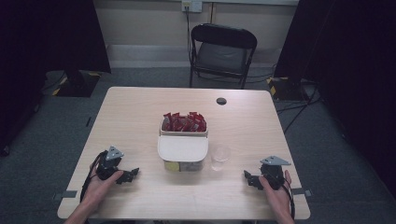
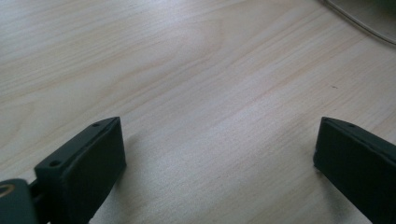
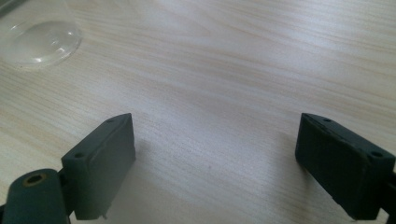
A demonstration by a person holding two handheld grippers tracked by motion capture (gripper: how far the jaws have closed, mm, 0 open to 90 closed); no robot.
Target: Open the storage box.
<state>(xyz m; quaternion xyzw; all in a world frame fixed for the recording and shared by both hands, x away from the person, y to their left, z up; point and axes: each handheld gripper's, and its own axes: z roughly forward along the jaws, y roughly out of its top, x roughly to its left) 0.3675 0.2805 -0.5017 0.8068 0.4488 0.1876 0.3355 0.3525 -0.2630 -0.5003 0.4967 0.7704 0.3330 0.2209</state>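
Fingers (image 2: 84, 172) of my left gripper (image 1: 125, 175) stand wide apart with bare tabletop (image 1: 140, 116) between them; nothing is held. My right gripper (image 1: 252, 179) has its fingers (image 3: 100, 168) equally spread and empty. Both grippers rest low at the near edge, left and right, well apart from each other. A clear plastic cup (image 1: 220, 156) stands upright between them, nearer the right gripper, just beside a lidded container (image 1: 183, 151). Its white lid sits on top. Behind that container, touching it, an open box (image 1: 183, 125) holds red packets. From the right gripper view, the cup's base (image 3: 37, 39) appears ahead of my left finger.
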